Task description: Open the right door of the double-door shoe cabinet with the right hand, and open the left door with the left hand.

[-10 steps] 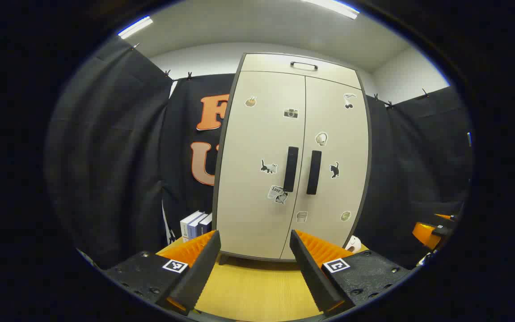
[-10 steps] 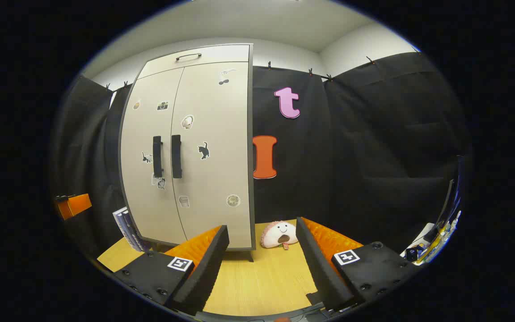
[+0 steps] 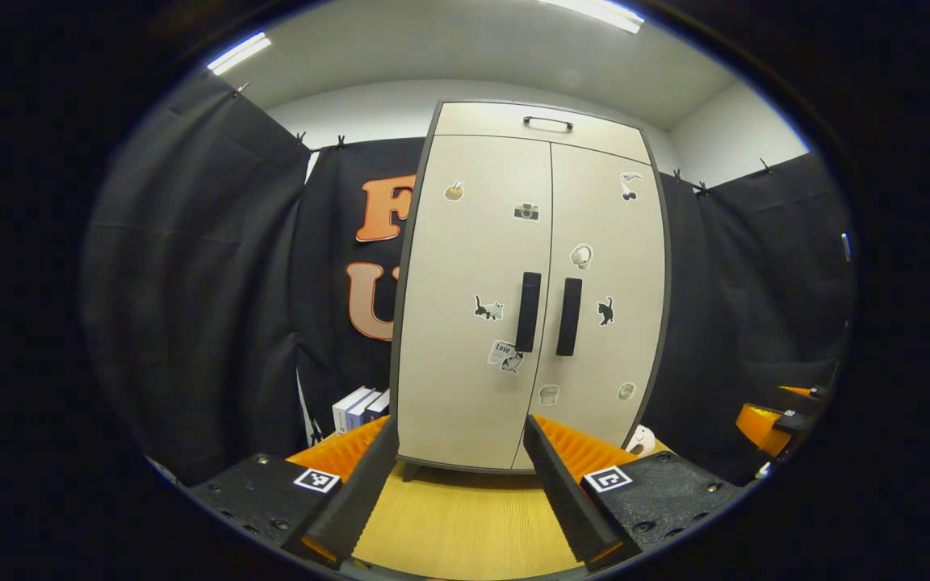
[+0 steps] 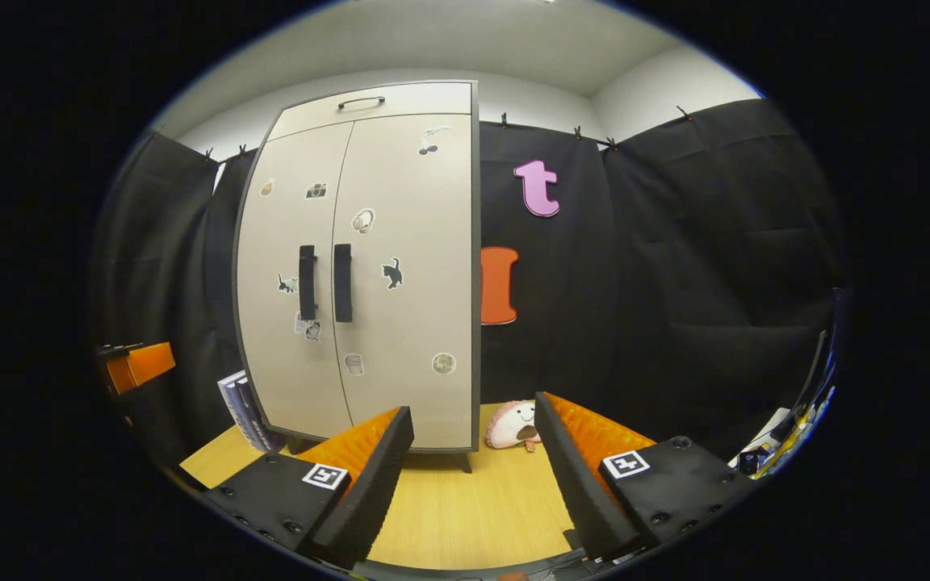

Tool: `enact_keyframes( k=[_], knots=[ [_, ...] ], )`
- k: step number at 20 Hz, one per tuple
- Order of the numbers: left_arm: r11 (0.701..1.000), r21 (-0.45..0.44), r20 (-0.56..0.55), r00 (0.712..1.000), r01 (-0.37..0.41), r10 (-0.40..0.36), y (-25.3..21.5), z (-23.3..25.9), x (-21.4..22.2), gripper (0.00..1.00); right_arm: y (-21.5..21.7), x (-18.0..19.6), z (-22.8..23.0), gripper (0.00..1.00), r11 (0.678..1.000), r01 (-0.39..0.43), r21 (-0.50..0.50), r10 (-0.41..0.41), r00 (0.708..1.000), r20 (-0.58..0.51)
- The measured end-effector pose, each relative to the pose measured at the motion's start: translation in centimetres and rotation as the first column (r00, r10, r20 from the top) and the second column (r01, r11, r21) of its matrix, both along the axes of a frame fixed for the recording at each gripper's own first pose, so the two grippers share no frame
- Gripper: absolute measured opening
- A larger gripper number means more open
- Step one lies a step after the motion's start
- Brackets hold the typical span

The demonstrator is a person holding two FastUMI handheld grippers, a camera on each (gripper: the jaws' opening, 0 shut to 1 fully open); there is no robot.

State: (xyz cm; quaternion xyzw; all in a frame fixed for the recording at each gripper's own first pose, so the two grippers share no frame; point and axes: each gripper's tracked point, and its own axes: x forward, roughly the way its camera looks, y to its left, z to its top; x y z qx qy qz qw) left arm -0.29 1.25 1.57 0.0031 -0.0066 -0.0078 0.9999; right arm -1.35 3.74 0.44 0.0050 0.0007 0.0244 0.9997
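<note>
I hold both tools released, left tool (image 3: 458,492) and right tool (image 4: 473,484), well back from the shut shoe cabinet (image 3: 529,242); its right handle (image 4: 341,282) sits at ten o'clock, ready for approach.

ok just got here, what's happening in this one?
A person holds a hand-held gripper in each hand, facing a double-door shoe cabinet on a wooden table. Both doors are shut. The left hand-held gripper and the right hand-held gripper are open and empty, short of the cabinet. Neither touches the left handle or the right handle, so no door has been opened yet.
</note>
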Motion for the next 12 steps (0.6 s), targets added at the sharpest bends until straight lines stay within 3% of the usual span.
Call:
enact_keyframes(
  k=[12],
  knots=[
    [1.000, 0.013, 0.050, 0.998, 0.029, -0.029, 2.3, 2.6, 1.4, 0.94, 3.4, -0.5, 0.7, 0.99, 1.000, 0.001, 0.025, -0.002, 1.000, 0.013]
  ],
)
